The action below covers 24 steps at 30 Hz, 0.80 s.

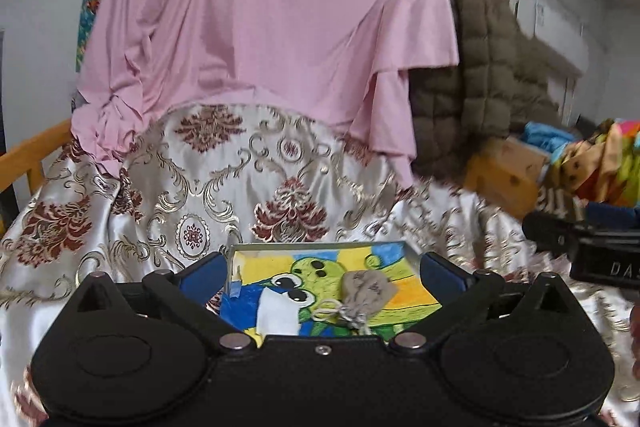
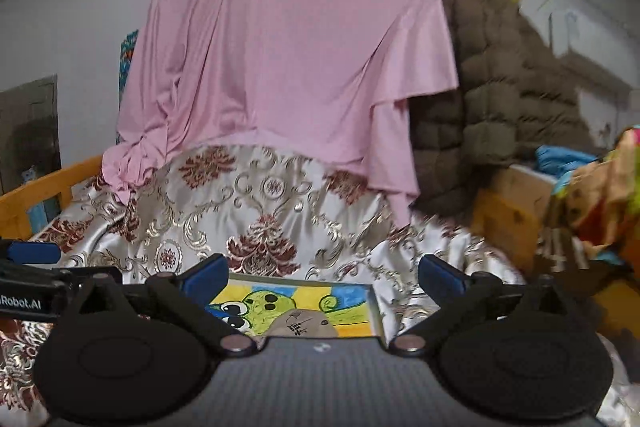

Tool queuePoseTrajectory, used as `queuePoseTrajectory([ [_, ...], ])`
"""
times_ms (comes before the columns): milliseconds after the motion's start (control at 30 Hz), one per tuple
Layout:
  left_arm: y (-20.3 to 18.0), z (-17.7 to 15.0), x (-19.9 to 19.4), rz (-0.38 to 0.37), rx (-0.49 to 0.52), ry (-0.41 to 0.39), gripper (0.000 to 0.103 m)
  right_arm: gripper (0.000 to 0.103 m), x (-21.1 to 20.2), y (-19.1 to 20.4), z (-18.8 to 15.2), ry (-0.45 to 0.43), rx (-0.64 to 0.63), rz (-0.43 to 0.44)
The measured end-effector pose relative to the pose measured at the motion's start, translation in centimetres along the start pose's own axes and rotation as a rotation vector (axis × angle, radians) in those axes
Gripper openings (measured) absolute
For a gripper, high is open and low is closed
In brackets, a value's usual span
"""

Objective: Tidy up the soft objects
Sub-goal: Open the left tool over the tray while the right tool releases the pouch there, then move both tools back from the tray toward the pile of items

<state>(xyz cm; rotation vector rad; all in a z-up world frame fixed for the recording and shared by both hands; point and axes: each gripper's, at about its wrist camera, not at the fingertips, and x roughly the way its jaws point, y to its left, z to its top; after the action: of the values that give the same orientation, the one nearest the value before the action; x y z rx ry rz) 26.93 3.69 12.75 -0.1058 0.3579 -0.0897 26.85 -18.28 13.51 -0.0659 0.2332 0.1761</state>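
A small grey drawstring pouch (image 1: 366,293) lies in a metal tray (image 1: 320,246) lined with a bright green-frog drawing, on a silver and red patterned cloth (image 1: 224,187). My left gripper (image 1: 322,273) is open and empty, its blue-padded fingers on either side of the tray's near part. My right gripper (image 2: 323,277) is open and empty too, just over the same tray (image 2: 376,307); the pouch (image 2: 302,323) shows at its lower edge, partly hidden by the gripper body. The right gripper's body shows at the right edge of the left wrist view (image 1: 588,247).
A pink sheet (image 1: 272,19) hangs behind the cloth. A brown quilted jacket (image 1: 480,75) hangs to its right, above a cardboard box (image 1: 508,175) and a pile of colourful fabrics (image 1: 600,163). A wooden rail (image 1: 32,155) runs along the left.
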Motion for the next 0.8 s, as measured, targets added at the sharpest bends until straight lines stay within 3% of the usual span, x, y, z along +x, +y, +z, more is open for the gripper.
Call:
queuePoseTrajectory([
  [367,-3.0,-4.0,-9.5,-0.029,0.011,-0.13,0.102,0.103,-10.1,1.3,-2.9,-0.115,-0.024,-0.027],
  [800,-3.1,-10.1,-13.8,-0.032,0.008,-0.125,0.102,0.103,-15.7,1.5,-8.0,-0.125,0.054,-0.096],
])
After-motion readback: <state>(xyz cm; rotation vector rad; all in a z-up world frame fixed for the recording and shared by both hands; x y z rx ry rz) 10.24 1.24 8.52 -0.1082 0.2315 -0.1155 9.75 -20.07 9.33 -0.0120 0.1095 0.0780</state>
